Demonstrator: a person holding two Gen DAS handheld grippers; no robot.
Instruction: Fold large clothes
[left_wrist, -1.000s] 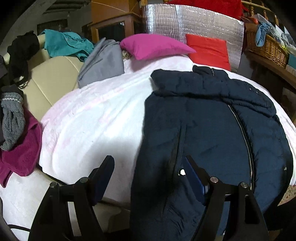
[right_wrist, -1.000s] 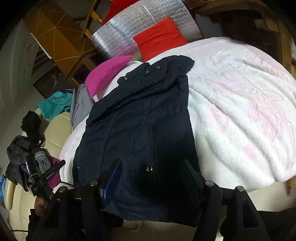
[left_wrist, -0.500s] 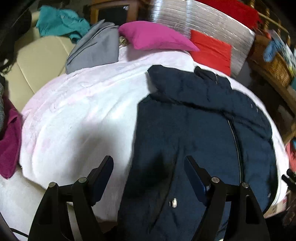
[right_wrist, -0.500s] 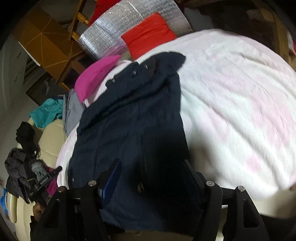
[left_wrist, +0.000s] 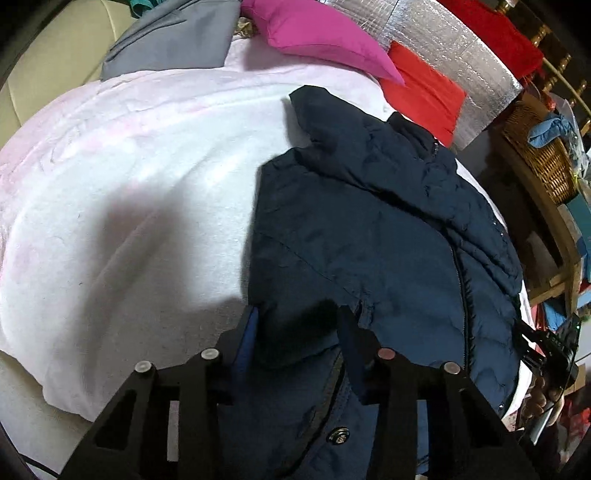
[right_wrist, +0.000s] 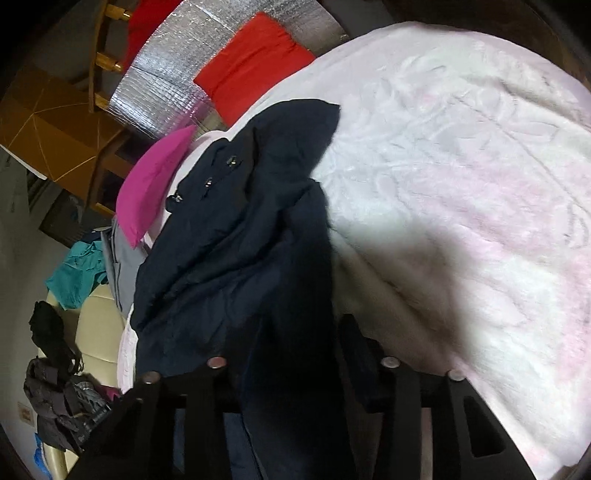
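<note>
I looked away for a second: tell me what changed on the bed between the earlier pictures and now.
Both grippers dropped closer to the near hem of the navy jacket. The left gripper and right gripper, wide open before, are closing with jacket fabric bunched between their fingers. The jacket otherwise lies spread as before; the white blanket, pink pillow and red pillow stayed put.

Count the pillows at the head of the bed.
2. The pink pillow lies at the blanket's far edge; the red pillow stands beside it against the silver panel. Others may be hidden.
</note>
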